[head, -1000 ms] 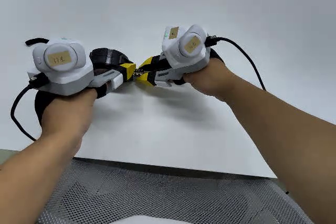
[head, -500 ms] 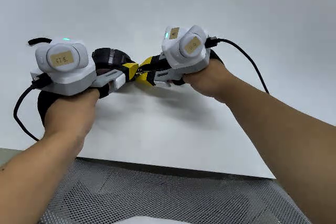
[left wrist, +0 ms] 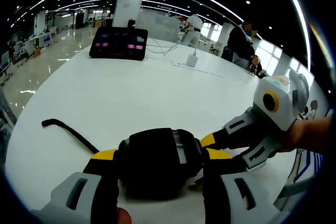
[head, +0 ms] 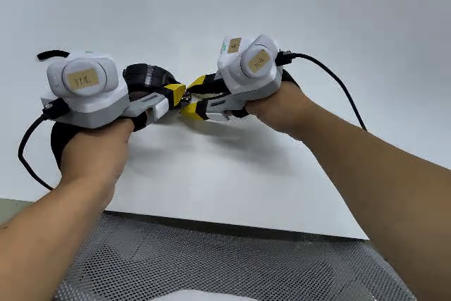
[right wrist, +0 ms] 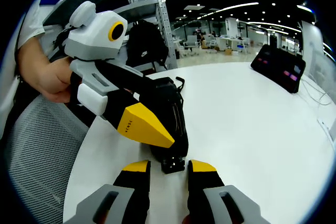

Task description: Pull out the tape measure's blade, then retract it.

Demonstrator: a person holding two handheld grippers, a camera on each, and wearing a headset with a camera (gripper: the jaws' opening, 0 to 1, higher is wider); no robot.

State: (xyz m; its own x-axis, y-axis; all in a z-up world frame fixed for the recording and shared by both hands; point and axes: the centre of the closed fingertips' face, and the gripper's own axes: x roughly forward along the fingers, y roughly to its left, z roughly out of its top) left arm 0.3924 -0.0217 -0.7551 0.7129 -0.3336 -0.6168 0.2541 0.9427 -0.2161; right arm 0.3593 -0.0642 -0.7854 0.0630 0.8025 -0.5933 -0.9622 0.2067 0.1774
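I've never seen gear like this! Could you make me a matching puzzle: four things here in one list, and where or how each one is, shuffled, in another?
1. tape measure
2. right gripper
3. black strap
4. dark panel with pink lights

A. open, either side of the blade's hook
B. far across the white table
C. clamped in the left gripper
D. lying on the table beside the tape

Pairs: 1-C, 2-A, 3-D, 4-B

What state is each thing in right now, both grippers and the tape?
tape measure: blade drawn in, only the blade tip out.
left gripper: shut on tape measure.
right gripper: open, fingers either side of blade tip.
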